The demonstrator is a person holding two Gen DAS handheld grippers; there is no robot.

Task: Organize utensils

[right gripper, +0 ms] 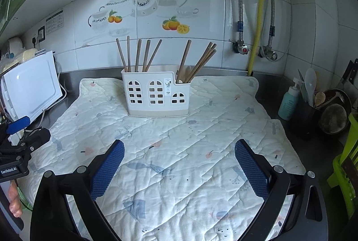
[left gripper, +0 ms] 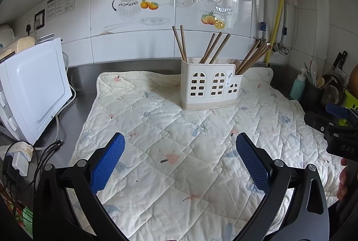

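Chopsticks (right gripper: pixel 143 55) stood upright in the white holder (right gripper: pixel 156 95), which sat on the quilted mat (right gripper: pixel 179 173) near the tiled wall (right gripper: pixel 201 17). Left gripper (left gripper: pixel 180 160) hovered low over the mat, jaws spread wide, gripping nothing. Right gripper (right gripper: pixel 179 162) was likewise wide apart and empty.

A quilted mat (left gripper: pixel 179 151) covers the steel counter (left gripper: pixel 82 97), with a white appliance (left gripper: pixel 35 88) left and soap bottle (right gripper: pixel 288 104) right.
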